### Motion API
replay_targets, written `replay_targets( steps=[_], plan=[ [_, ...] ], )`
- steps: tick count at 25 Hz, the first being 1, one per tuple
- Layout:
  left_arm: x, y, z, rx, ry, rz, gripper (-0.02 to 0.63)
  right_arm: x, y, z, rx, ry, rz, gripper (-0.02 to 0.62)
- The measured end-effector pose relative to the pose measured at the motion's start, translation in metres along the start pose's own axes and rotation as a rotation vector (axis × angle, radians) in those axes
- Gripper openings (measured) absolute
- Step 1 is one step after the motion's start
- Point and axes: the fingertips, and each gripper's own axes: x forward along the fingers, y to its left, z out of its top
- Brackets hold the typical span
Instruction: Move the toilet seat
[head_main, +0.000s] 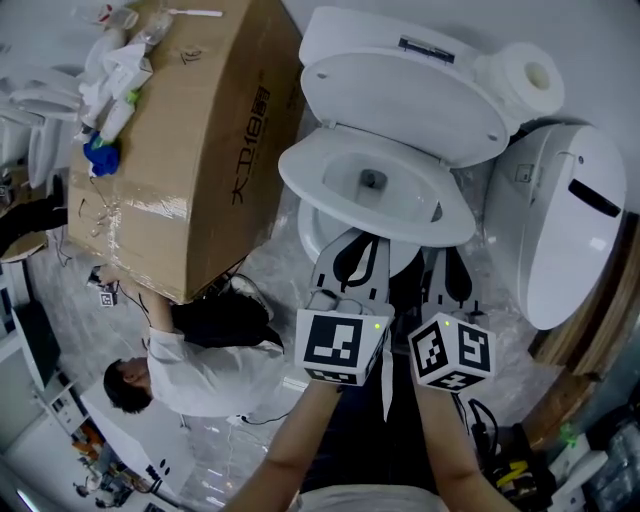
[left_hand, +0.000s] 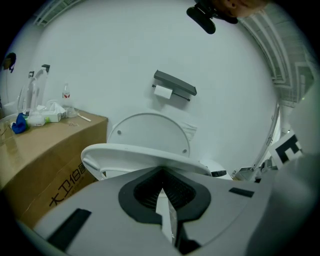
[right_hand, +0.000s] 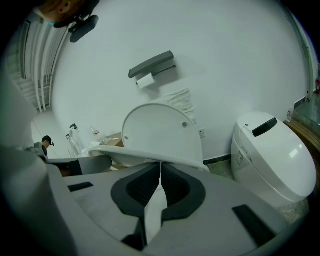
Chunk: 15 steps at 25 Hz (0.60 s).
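Toilet seat (head_main: 310, 180) stands part-raised over the bowl (head_main: 318, 238), with the lid (head_main: 400, 95) tipped back at the bowl's rear. The seat's long axis runs front-to-back from the hinge at the bowl's rear, so its front rim lies crosswise to both tools. Left gripper (head_main: 357, 240) and right gripper (head_main: 441, 255) sit side by side at the bowl's front, under that rim, each w/ jaws pressed together and nothing between them. In both gripper views the rim shows as a near-level band just above the jaw tips, i.e. the seat is up and ahead of the jaws, not in them. Actual contact w/ the underside is hard to confirm, but it is prob. touching or v. close. Neither hand is clearly nearer. The next move looks like a two-point push from beneath, pivoting on the rear hinge, rather than a pinch.
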Motion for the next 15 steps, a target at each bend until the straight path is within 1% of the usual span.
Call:
replay_targets(
  steps=[15],
  plan=[
    [0.027, 0.002, 0.035, -0.022, -0.04, 0.036, 0.014, 0.024, 0.0, 0.037, 0.032, -0.018, 0.041, 0.025]
  ],
)
